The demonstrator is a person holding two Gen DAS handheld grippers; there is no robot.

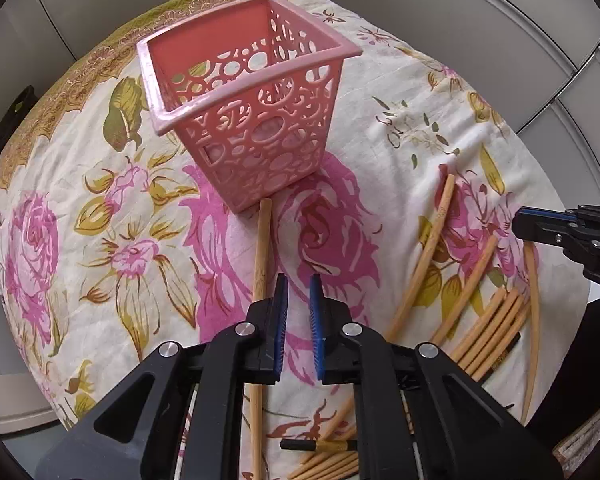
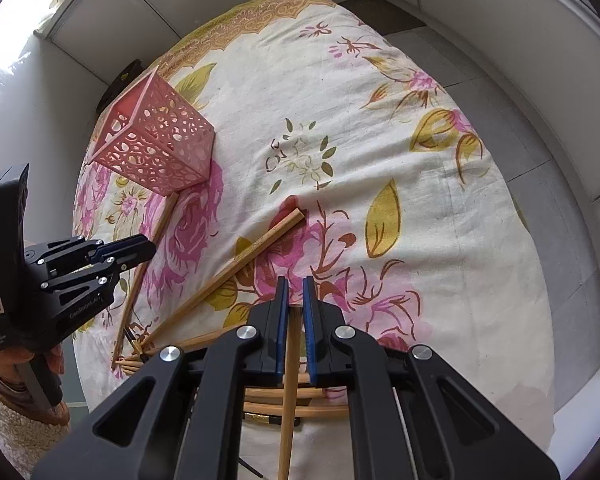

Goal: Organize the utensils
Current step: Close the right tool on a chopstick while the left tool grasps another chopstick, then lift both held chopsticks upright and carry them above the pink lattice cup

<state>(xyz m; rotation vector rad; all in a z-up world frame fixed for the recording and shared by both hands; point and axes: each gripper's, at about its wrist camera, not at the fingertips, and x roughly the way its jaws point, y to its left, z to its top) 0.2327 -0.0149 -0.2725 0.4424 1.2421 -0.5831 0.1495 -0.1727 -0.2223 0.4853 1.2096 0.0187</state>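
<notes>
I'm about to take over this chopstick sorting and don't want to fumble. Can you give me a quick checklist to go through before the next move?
1. Pink basket upright, mouth open: ok.
2. Basket interior free of obstructions: ok for the part visible; the bottom is hidden.
3. Right gripper lined up on a chopstick: ok, the stick runs between its fingers; whether they clamp it, cannot tell.
4. Left gripper free: ok, jaws apart, nothing between them; a single chopstick lies just beside its left finger.
5. Remaining chopsticks within view: ok, scattered on the floral cloth.
6. Grippers clear of each other: ok, apart.
</notes>
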